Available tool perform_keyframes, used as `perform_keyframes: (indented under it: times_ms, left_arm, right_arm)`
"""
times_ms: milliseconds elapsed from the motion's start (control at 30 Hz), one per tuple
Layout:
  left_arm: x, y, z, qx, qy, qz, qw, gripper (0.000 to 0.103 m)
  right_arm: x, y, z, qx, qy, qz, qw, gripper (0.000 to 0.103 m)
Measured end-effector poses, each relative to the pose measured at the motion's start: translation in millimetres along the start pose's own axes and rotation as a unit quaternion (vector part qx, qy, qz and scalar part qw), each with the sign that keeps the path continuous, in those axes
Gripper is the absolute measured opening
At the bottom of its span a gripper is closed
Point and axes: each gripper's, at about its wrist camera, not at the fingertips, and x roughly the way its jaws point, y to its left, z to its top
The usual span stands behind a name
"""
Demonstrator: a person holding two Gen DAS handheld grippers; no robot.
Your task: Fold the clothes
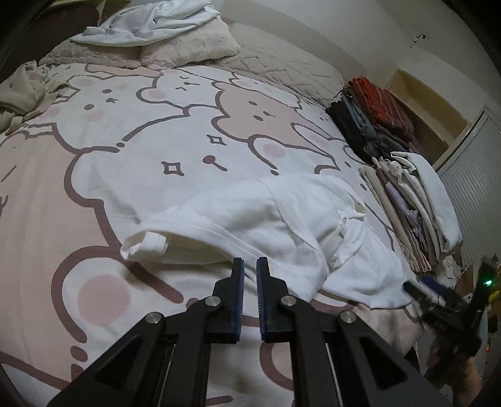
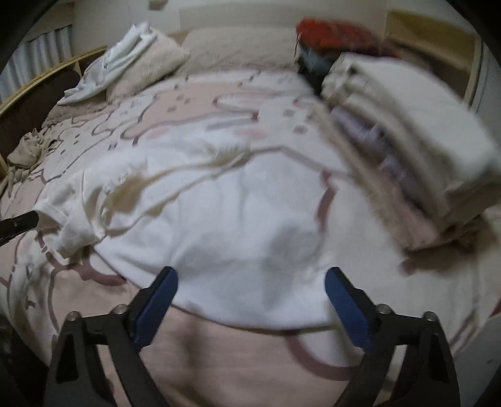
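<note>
A white T-shirt (image 1: 269, 225) lies crumpled on the bed's pink and white cartoon blanket (image 1: 131, 150). It also shows in the right wrist view (image 2: 238, 219), blurred. My left gripper (image 1: 250, 266) sits at the shirt's near hem, its jaws nearly closed with a narrow gap and nothing between them. My right gripper (image 2: 250, 278) is wide open, its blue pads on either side of the shirt's near edge, holding nothing. The right gripper also shows in the left wrist view (image 1: 422, 286) at the shirt's right corner.
A stack of folded pale clothes (image 1: 416, 206) and a stack of dark and red clothes (image 1: 372, 119) stand along the bed's right edge. A beige garment (image 1: 22, 94) lies at the far left. White clothes (image 1: 147, 22) lie on fluffy pillows (image 1: 188, 47) at the head.
</note>
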Motion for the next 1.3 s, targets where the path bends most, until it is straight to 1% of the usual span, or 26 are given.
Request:
perform_keyframes:
  times_ms: [33,100,200,300,333,400,433,467,500,533,567,600,667,733,767,833,900,967,1000,1033,1067,1133,1167,1233,1267,1300]
  left_arm:
    - [0,-3,-1,0.008,0.000,-0.001,1.0000,0.008]
    - [0,-9,-3,0.024,0.001,-0.004,0.9997,0.008]
    - [1,-18,-6,0.047,0.002,-0.008,0.9988,0.008]
    - [1,-27,-10,0.071,0.003,-0.013,0.9974,0.008]
    - [1,-30,-11,0.079,0.004,-0.014,0.9968,0.008]
    - [0,-30,-10,0.084,0.004,-0.006,0.9964,0.008]
    - [-2,-30,-10,0.086,0.004,-0.003,0.9962,0.008]
    - [-3,-29,-9,0.089,0.003,0.000,0.9961,0.009]
    - [-4,-29,-9,0.091,0.002,0.003,0.9958,0.012]
    - [-8,-27,-9,0.093,0.000,0.007,0.9956,0.017]
    - [-11,-25,-9,0.095,-0.003,0.011,0.9954,0.034]
    - [-15,-23,-10,0.095,-0.009,0.015,0.9953,0.047]
    - [-22,-20,-11,0.096,-0.020,0.019,0.9950,0.048]
    - [-25,-19,-12,0.100,-0.022,0.025,0.9945,0.048]
    - [-25,-19,-13,0.106,-0.024,0.030,0.9936,0.048]
    - [-26,-20,-15,0.119,-0.028,0.037,0.9919,0.048]
    - [-27,-26,-17,0.147,-0.035,0.042,0.9876,0.048]
    - [-30,-38,-24,0.214,-0.053,0.066,0.9732,0.048]
    - [-32,-43,-27,0.246,-0.061,0.077,0.9644,0.048]
    - [-33,-48,-30,0.277,-0.068,0.087,0.9544,0.049]
    - [-34,-52,-35,0.308,-0.076,0.093,0.9438,0.049]
    - [-36,-60,-44,0.368,-0.091,0.104,0.9193,0.053]
    - [-34,-63,-49,0.393,-0.095,0.106,0.9083,0.058]
    - [-32,-70,-59,0.442,-0.103,0.110,0.8843,0.059]
    - [-29,-74,-64,0.465,-0.107,0.113,0.8715,0.059]
    - [-26,-76,-68,0.483,-0.113,0.117,0.8604,0.059]
  right_arm:
    - [-6,1,3,-0.009,-0.011,-0.008,1.000,0.077]
    - [-13,9,8,-0.036,-0.029,-0.008,0.999,0.056]
    - [-16,38,10,-0.115,-0.056,0.013,0.992,0.040]
    - [-10,84,3,-0.219,-0.070,0.044,0.972,0.039]
    - [-8,97,-1,-0.248,-0.078,0.050,0.964,0.039]
    - [-2,122,-10,-0.314,-0.098,0.057,0.943,0.039]
    - [2,132,-16,-0.349,-0.110,0.049,0.929,0.039]
    - [7,142,-23,-0.390,-0.124,0.034,0.912,0.039]
    - [12,150,-30,-0.427,-0.136,0.020,0.894,0.039]
    - [17,155,-36,-0.457,-0.146,0.011,0.877,0.039]
    - [21,161,-42,-0.487,-0.155,0.003,0.860,0.039]
    - [26,166,-48,-0.512,-0.161,-0.004,0.844,0.039]
    - [35,171,-58,-0.549,-0.167,-0.010,0.819,0.039]
    - [39,174,-64,-0.569,-0.185,-0.015,0.801,0.039]
    - [40,175,-66,-0.575,-0.190,-0.017,0.795,0.039]
    - [43,178,-64,-0.581,-0.189,-0.019,0.791,0.037]
    - [46,181,-63,-0.587,-0.186,-0.020,0.788,0.016]
    - [46,182,-65,-0.594,-0.181,-0.018,0.783,0.011]
    - [42,182,-66,-0.595,-0.188,-0.019,0.782,0.011]
    - [38,181,-65,-0.592,-0.192,-0.017,0.783,0.010]
    - [32,180,-61,-0.584,-0.193,-0.011,0.789,0.010]
    - [21,178,-55,-0.568,-0.195,0.002,0.799,0.010]
    - [16,177,-52,-0.560,-0.196,0.009,0.805,0.010]
    - [3,173,-43,-0.538,-0.193,0.030,0.820,0.010]
    - [-2,172,-39,-0.529,-0.192,0.039,0.826,0.010]
    - [-6,171,-35,-0.524,-0.193,0.043,0.828,0.010]
